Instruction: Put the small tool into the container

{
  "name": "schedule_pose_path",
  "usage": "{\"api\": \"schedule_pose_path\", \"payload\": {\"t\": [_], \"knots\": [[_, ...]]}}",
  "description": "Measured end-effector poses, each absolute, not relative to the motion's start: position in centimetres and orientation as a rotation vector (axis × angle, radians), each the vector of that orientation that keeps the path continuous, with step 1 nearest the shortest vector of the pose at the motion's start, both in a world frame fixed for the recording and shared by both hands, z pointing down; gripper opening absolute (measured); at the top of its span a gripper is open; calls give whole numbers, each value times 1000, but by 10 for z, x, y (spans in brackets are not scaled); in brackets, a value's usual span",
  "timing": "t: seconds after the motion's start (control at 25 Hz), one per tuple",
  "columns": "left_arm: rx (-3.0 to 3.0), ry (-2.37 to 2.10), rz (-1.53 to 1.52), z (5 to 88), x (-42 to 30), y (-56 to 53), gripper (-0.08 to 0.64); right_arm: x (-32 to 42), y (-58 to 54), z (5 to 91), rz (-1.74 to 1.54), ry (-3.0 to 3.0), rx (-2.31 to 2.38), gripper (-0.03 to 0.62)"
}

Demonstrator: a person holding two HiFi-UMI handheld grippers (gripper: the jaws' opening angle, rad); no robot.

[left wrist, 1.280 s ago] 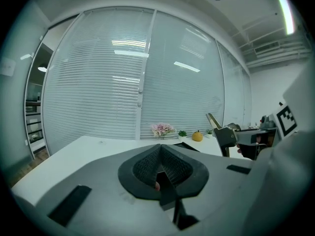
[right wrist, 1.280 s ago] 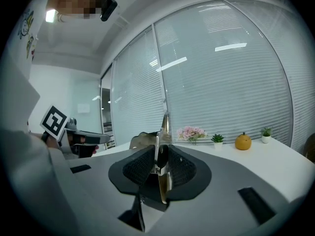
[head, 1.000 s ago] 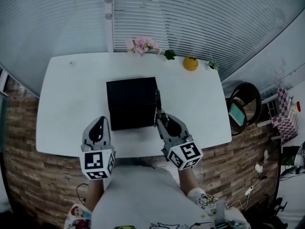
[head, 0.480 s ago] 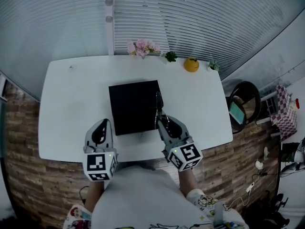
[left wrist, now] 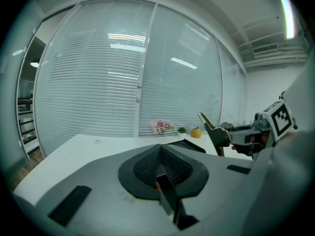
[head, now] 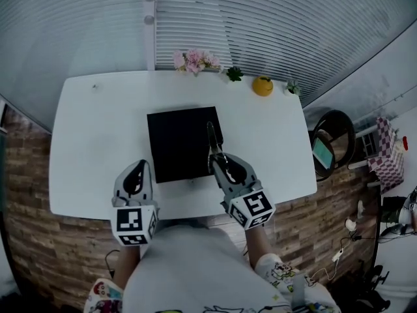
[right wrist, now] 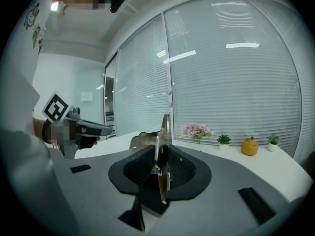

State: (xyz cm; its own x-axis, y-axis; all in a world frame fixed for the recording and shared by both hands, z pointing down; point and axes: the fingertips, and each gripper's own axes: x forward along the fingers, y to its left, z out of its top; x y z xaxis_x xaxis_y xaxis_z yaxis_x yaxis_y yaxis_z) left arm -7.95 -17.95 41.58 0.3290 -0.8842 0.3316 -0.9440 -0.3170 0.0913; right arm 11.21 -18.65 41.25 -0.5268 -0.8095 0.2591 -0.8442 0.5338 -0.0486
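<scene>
While R hand-held gripper (head: 219, 161) pinches small tool (head: 211, 136), L hand-held gripper (head: 137, 168) is closed; container (head: 171, 143) interior unreadable.

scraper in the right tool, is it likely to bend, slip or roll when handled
Probably stiff and light: the scraper looks like a thin metal blade, seen edge-on. It may be slippery: the right tool pinches its smooth flat sides, so it could pivot. Being flat, it should not roll once laid in the black container.
</scene>
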Motion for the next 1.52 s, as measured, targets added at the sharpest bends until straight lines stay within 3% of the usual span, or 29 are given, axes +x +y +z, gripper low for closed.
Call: {"api": "schedule_pose_path", "payload": {"t": [1.52], "knots": [[2228, -1574, 411, 471, -82, -167, 6, 41, -174, 502, -98, -2377, 537, 81]]}}
